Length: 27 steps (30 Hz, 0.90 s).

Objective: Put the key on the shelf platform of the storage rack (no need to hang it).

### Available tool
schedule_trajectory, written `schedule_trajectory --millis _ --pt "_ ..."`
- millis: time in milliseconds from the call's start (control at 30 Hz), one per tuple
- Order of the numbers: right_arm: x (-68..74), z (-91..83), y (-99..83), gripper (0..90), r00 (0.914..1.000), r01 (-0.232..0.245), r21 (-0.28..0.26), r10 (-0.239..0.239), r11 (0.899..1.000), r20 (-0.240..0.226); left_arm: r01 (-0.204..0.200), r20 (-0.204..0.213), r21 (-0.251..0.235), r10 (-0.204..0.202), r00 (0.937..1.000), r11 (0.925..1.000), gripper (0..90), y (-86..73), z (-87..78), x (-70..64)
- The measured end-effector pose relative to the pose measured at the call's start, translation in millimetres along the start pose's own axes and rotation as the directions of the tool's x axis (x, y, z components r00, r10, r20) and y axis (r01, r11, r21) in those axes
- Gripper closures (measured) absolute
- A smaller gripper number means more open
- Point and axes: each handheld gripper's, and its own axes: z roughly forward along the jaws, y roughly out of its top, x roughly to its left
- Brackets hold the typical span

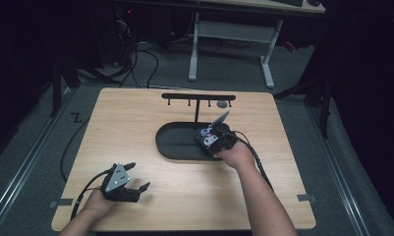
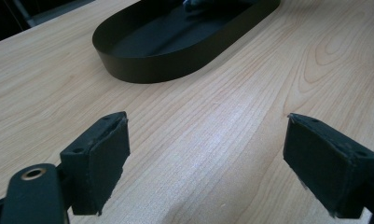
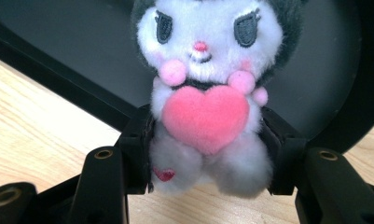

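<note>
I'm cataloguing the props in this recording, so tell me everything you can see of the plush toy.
The plush toy is a small fluffy doll: white face, dark hood, stitched dark eyes, pink nose, pink cheeks and paws. It hugs a pink felt-like heart, and one foot bears a small red heart. It is upright, facing the camera, its body squeezed between the right gripper jaws, over the right end of the black oval tray.

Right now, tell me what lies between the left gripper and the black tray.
Only bare wooden table. The left gripper view shows plain wood from the left gripper to the black tray.
</note>
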Motion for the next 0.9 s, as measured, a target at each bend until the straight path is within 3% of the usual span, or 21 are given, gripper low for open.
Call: schedule_trajectory --millis 333,433,567,900 --pt "1.6 7.9 4.6 44.2 0.9997 -0.02 -0.042 0.021 0.999 0.009 0.0 -0.001 0.001 0.0 1.0 1.0 15.4 0.0 0.0 0.0" --pt "1.3 9.1 5.4 35.7 0.9998 -0.016 -0.046 0.016 0.999 0.011 -0.001 0.001 0.002 0.001 1.0 1.0 15.4 0.0 -0.1 0.0" --pt "0.5 5.6 5.1 29.5 0.9996 -0.029 -0.054 0.029 0.998 0.003 0.0 0.0 0.002 0.0 1.0 1.0 15.4 0.0 0.0 0.1" --pt "-4.4 -6.4 2.0 26.2 0.9989 -0.047 -0.078 0.047 0.996 -0.002 -0.003 0.0 0.002 0.003 1.0 1.0 15.4 -0.1 -0.1 -0.3"
